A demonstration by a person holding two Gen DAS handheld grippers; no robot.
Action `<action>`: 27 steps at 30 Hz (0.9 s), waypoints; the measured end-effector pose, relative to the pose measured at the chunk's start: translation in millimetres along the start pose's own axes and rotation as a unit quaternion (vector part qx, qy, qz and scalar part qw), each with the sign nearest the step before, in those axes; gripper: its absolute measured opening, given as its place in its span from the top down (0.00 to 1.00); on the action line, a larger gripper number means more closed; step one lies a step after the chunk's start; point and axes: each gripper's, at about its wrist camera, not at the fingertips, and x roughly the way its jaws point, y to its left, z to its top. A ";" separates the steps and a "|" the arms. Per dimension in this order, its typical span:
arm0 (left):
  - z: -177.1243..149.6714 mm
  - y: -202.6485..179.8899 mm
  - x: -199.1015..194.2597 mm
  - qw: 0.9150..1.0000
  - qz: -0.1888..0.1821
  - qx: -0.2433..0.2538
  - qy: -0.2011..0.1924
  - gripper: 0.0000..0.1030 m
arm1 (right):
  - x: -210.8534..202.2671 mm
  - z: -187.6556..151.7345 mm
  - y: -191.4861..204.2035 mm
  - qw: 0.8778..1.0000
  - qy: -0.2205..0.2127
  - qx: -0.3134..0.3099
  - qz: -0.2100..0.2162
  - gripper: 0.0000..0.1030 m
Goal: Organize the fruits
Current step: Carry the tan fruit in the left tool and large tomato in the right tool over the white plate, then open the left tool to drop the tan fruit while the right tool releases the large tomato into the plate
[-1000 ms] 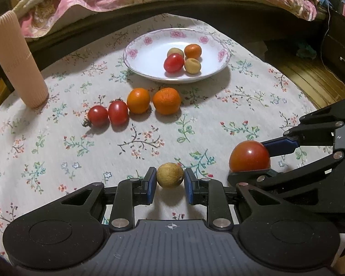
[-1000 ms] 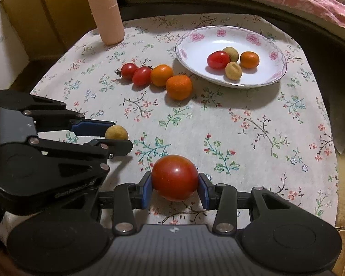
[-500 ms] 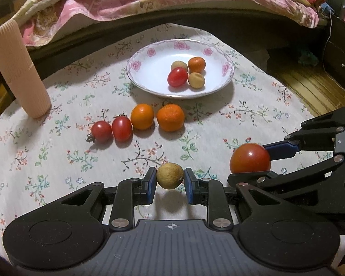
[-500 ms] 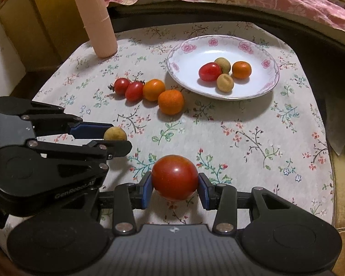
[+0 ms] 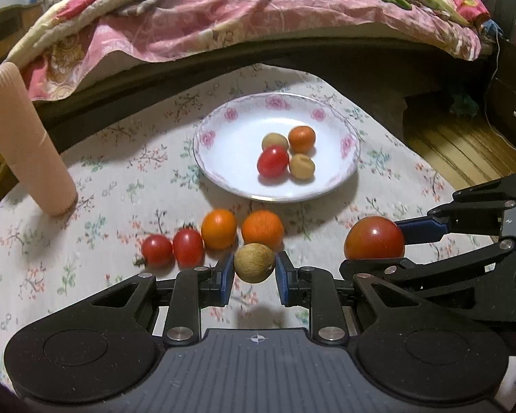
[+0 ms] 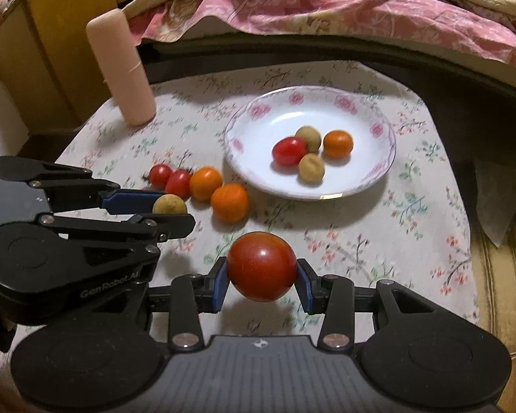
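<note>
My left gripper (image 5: 254,268) has its blue-padded jaws closed to a narrow gap around a small round tan-brown fruit (image 5: 254,263), which hangs clear of the cloth with its shadow below. My right gripper (image 6: 262,275) is spread wider and clamps a large glossy red tomato (image 6: 261,265) between its blue pads, also lifted off the surface.

I take the white round plate with pink rose rim (image 5: 220,168) as my landmark. It sits on the flower-printed cream tablecloth (image 5: 96,186). Inside the plate lie 4 pieces in a tight cluster: 1 oval red cherry tomato (image 5: 272,161), 1 small orange fruit (image 5: 302,138) and 2 small tan fruits (image 5: 274,141) (image 5: 302,167).

Just in front of the plate, on the cloth, runs a row of 4 touching pieces: 2 small red tomatoes (image 5: 157,250) (image 5: 187,247) at the left end, then 2 round orange fruits (image 5: 219,228) (image 5: 262,228), the last one nearest the plate. The held tan-brown fruit is on the near side of that row, seen against the orange fruit closest to the plate. The held red tomato is in front of the plate toward its right side, near but apart from the rim.

Left of the plate, well apart, stands a tall ribbed peach-pink cylinder (image 5: 20,141). Behind the plate a pink flowered quilt (image 5: 223,17) hangs over a dark bed edge.
</note>
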 end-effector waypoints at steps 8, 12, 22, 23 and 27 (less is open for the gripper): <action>26.4 4.7 17.2 1.000 0.004 -0.004 -0.008 0.69 | 13.1 22.7 -13.0 1.000 -0.015 0.013 -0.009 0.58; 37.5 8.5 26.4 1.000 0.007 -0.008 -0.011 0.69 | 21.3 34.8 -19.2 1.000 -0.021 0.014 -0.014 0.58; 59.3 11.5 51.6 1.000 0.011 -0.004 -0.015 0.69 | 41.5 52.3 -35.1 0.999 -0.032 0.016 -0.027 0.58; 60.1 12.0 54.4 1.000 0.011 -0.004 -0.014 0.69 | 43.5 53.3 -36.0 0.999 -0.032 0.016 -0.028 0.58; 62.1 13.3 63.7 1.000 0.014 -0.005 -0.010 0.69 | 53.0 56.5 -38.8 0.999 -0.029 0.014 -0.032 0.58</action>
